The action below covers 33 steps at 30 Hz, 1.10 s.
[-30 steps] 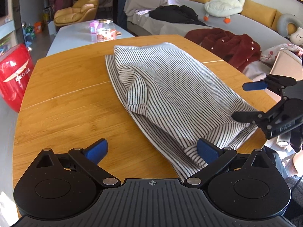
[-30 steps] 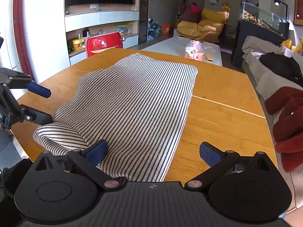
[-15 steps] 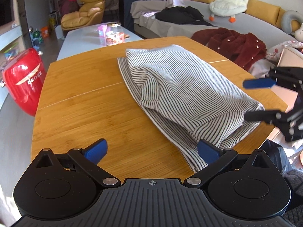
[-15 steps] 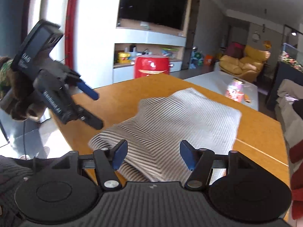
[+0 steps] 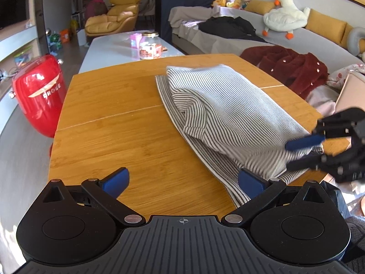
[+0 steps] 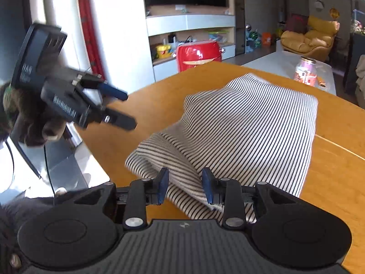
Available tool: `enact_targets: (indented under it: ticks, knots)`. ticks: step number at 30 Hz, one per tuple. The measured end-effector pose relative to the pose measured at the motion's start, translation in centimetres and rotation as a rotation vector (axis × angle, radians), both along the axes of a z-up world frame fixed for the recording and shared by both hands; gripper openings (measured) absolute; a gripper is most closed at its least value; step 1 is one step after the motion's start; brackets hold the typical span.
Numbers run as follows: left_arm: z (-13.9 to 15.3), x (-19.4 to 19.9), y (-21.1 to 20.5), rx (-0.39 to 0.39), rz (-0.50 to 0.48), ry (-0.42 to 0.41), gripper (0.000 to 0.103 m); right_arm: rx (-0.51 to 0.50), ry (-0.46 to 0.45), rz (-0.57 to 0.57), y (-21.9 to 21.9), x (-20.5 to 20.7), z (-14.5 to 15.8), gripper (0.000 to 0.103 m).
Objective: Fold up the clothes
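A folded grey-and-white striped garment (image 5: pixel 228 114) lies on the wooden table (image 5: pixel 114 137), and the right wrist view shows it (image 6: pixel 251 132) reaching to the near edge. My right gripper (image 6: pixel 185 187) has narrowed onto the garment's thick near corner, with fabric filling the gap between its pads. In the left wrist view the right gripper (image 5: pixel 301 153) pinches that corner at the table's right edge, one finger above and one below. My left gripper (image 5: pixel 183 180) is open over bare wood, just left of the garment's near hem. A hand holds this left gripper (image 6: pixel 127 109) off the table's left side.
A red case (image 5: pixel 38 93) stands on the floor left of the table. Behind is a white low table with a jar (image 5: pixel 149 48). A dark red coat (image 5: pixel 285 68) lies on the grey sofa to the right. A TV shelf unit (image 6: pixel 191 32) is far left.
The right gripper swung round to the garment's near corner and closed its fingers from wide apart onto the fabric. The left gripper drew back and left, staying open.
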<state>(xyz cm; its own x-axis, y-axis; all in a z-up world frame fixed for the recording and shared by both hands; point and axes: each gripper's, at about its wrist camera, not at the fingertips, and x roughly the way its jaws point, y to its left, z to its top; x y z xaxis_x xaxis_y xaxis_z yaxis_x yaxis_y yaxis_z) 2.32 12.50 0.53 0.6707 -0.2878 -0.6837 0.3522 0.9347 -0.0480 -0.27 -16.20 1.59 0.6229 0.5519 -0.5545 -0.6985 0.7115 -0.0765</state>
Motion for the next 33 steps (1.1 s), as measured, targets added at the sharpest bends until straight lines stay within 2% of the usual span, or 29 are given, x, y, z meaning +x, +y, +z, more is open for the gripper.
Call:
enact_targets:
  ticks: [5, 10, 13, 15, 20, 23, 25, 28, 29, 31, 33]
  knots:
    - [0.3, -0.5, -1.2, 0.027, -0.056, -0.005, 0.103, -0.111, -0.052, 0.068, 1.0, -1.6, -1.2, 0.057]
    - [0.6, -1.5, -2.4, 0.039, -0.117, -0.023, 0.103, -0.222, -0.104, 0.136, 1.9, -3.2, -2.3, 0.066]
    - [0.4, -1.9, -3.0, 0.055, -0.158, -0.019, 0.103, -0.262, -0.165, 0.118, 2.6, -3.0, -3.0, 0.066]
    - [0.1, -2.3, -3.5, 0.078, -0.186, -0.016, 0.103, -0.228, -0.124, 0.089, 2.5, -2.3, -2.9, 0.066]
    - [-1.1, -2.8, -4.9, 0.166, -0.242, -0.013, 0.103, -0.025, 0.076, 0.007, 0.2, 0.4, -1.9, 0.066]
    - [-2.0, -2.8, -5.5, 0.208, -0.279, -0.003, 0.103, 0.064, 0.161, -0.02, -1.2, 1.7, -1.8, 0.066]
    - [-2.6, -2.8, -5.9, 0.233, -0.296, -0.005, 0.103, 0.063, 0.157, -0.018, -1.3, 1.8, -1.9, 0.066]
    - [-3.3, -2.3, -6.2, 0.274, -0.264, -0.026, 0.103, -0.008, 0.085, 0.002, -0.5, 0.7, -2.2, 0.07]
    - [-3.3, -1.9, -6.2, 0.273, -0.245, -0.033, 0.103, -0.034, 0.062, 0.015, -0.1, 0.2, -2.2, 0.072]
    - [-3.1, -1.1, -5.9, 0.253, -0.203, -0.038, 0.103, -0.067, 0.03, 0.041, 0.3, -0.6, -2.2, 0.084]
    - [-2.5, -0.4, -5.5, 0.208, -0.177, -0.039, 0.103, -0.08, 0.009, 0.048, 0.4, -1.1, -2.0, 0.085]
